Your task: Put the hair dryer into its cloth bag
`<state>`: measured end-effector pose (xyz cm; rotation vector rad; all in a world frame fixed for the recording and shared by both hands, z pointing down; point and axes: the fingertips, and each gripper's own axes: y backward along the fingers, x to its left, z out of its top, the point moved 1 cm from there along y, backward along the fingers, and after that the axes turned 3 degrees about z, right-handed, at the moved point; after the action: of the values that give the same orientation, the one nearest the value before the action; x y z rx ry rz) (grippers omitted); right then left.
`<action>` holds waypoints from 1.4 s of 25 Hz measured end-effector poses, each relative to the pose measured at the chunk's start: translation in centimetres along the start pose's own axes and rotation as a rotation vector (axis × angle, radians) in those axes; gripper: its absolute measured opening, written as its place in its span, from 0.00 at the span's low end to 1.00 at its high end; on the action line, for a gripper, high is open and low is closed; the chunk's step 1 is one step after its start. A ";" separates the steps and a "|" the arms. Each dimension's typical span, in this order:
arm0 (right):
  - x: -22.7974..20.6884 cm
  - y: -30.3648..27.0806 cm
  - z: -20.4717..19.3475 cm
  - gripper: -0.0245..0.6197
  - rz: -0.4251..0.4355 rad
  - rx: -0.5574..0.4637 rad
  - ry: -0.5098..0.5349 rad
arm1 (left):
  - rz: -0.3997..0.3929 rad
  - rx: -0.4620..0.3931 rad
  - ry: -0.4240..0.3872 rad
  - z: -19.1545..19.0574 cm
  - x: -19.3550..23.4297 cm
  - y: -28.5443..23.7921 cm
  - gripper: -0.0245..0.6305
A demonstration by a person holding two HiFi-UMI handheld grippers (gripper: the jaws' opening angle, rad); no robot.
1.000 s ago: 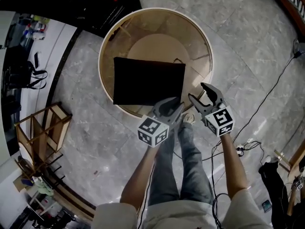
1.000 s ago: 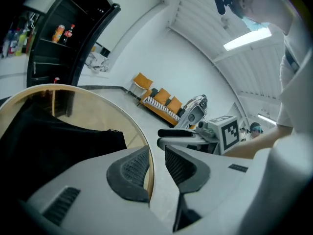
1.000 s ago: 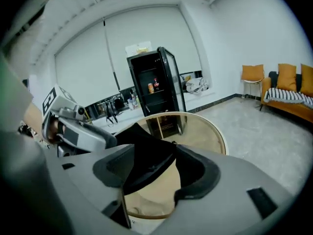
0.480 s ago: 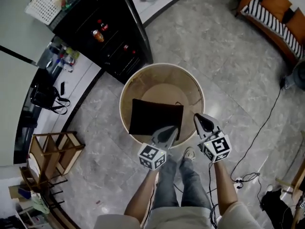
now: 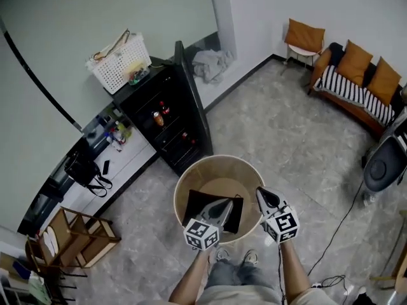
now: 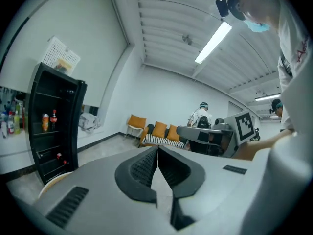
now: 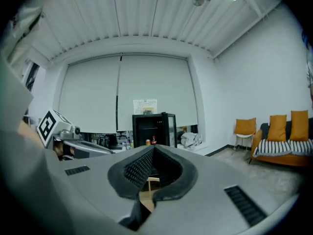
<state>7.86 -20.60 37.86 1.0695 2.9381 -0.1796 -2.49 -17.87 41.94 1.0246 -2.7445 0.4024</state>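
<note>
Since a second ago, the camera and both grippers have risen from the round table (image 5: 219,159), which now sits small below them. On the left gripper (image 5: 224,206) and right gripper (image 5: 261,194) the jaws have just been closing and now press together with nothing between them. The black cloth bag (image 5: 194,210) lies flat on the table, its near part hidden behind the left gripper. The hair dryer is in no view, and whether the bag holds it cannot be told. Beyond the table stands a black cabinet (image 5: 166,116) with bottles on its shelves. The white basket (image 5: 119,62) on top has contents too small to make out.
</note>
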 end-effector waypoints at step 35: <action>12.6 10.0 5.2 0.08 0.002 0.054 0.138 | -0.016 -0.116 -0.110 6.5 -8.7 11.3 0.09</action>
<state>4.47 -5.55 31.07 1.1363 3.0705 -0.1934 -4.04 -6.38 31.43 1.0690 -2.8152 0.1862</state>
